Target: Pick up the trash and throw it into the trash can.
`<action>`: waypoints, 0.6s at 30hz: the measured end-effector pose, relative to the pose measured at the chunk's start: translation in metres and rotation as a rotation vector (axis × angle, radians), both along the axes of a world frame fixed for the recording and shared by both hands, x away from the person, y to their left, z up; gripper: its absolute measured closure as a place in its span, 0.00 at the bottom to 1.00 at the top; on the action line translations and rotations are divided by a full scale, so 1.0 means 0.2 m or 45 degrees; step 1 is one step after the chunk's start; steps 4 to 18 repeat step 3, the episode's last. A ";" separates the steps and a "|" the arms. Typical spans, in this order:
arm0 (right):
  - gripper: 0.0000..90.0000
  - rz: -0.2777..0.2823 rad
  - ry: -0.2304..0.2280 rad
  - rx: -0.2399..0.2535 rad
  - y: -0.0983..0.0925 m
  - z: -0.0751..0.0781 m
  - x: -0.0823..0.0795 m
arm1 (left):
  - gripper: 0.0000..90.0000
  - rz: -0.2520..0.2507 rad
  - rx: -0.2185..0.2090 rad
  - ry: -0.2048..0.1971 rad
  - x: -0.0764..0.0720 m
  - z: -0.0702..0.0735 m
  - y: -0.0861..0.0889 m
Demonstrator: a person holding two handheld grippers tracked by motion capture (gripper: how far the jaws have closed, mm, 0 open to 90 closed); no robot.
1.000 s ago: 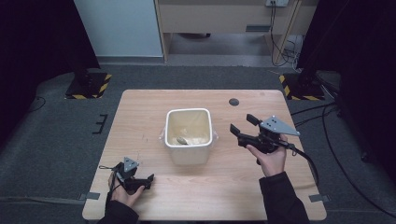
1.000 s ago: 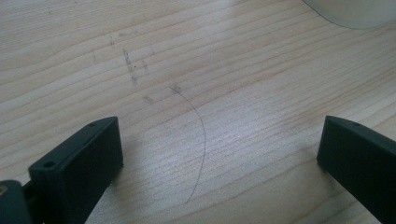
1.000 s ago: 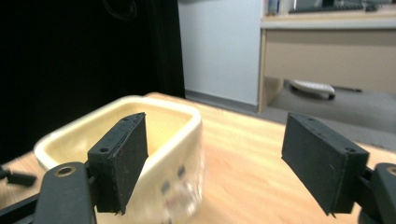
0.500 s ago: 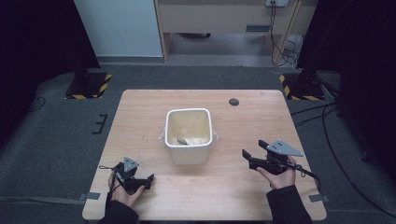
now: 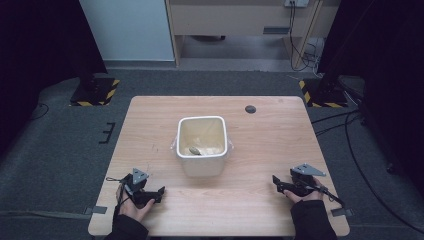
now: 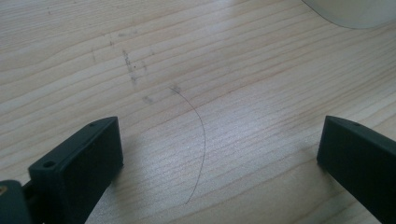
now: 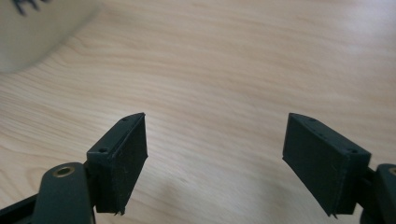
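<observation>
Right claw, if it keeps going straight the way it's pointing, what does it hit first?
Probably the white bin. The right claw rests open on the table, aimed left toward the bin's base, with bare wood between. The line may pass just in front of the bin; depth is unclear.

Cream-white plastic bin (image 5: 202, 145) on the pale wood-grain table (image 5: 270, 140); black left gripper (image 5: 159, 192), black right gripper (image 5: 276, 182), each with a grey plate; yellow-and-black striped stand bases (image 5: 95, 92) behind.
</observation>
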State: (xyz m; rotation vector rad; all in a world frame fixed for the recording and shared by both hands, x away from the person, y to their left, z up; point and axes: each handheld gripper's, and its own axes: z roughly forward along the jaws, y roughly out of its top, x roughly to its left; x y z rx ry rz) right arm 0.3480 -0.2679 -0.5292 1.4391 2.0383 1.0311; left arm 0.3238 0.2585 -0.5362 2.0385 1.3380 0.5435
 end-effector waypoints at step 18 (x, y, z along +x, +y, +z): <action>0.21 -0.022 0.029 -0.031 -0.02 -0.02 0.01 | 0.00 -0.003 0.000 0.000 0.00 0.00 0.00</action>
